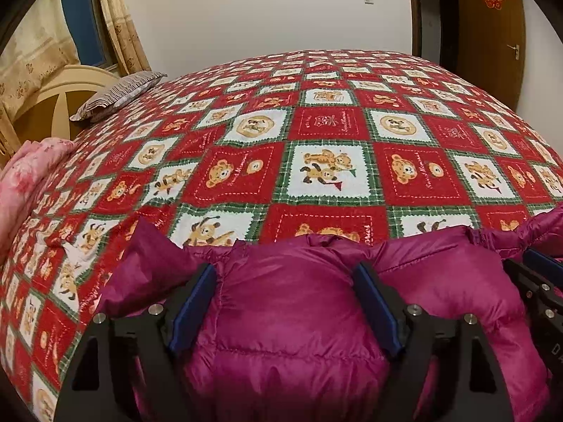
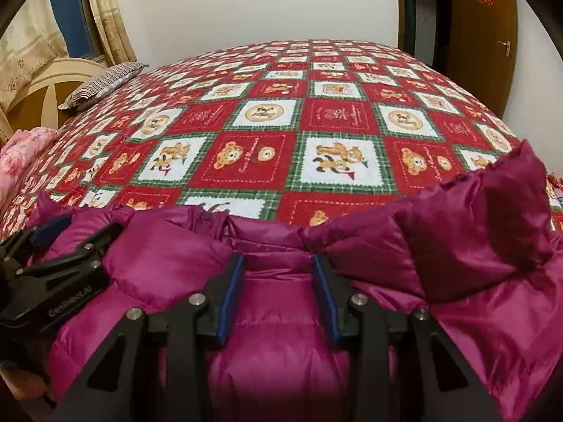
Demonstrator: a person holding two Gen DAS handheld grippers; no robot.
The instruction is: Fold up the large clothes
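A puffy magenta down jacket (image 1: 292,316) lies on the near part of the bed and also fills the bottom of the right wrist view (image 2: 278,316). My left gripper (image 1: 286,274) has its jaws wide apart, with a bulge of the jacket between the blue pads. My right gripper (image 2: 278,263) has its jaws closer together, pressing a fold of the jacket between them. The two grippers sit side by side: the right one shows at the left wrist view's right edge (image 1: 538,281), the left one at the right wrist view's left edge (image 2: 52,256).
The bed carries a red, white and green teddy-bear quilt (image 1: 316,133). A striped pillow (image 1: 116,95) and a pink bedding bundle (image 1: 28,176) lie at the left by the headboard. A wall is behind, with a wooden door (image 1: 492,35) at the far right.
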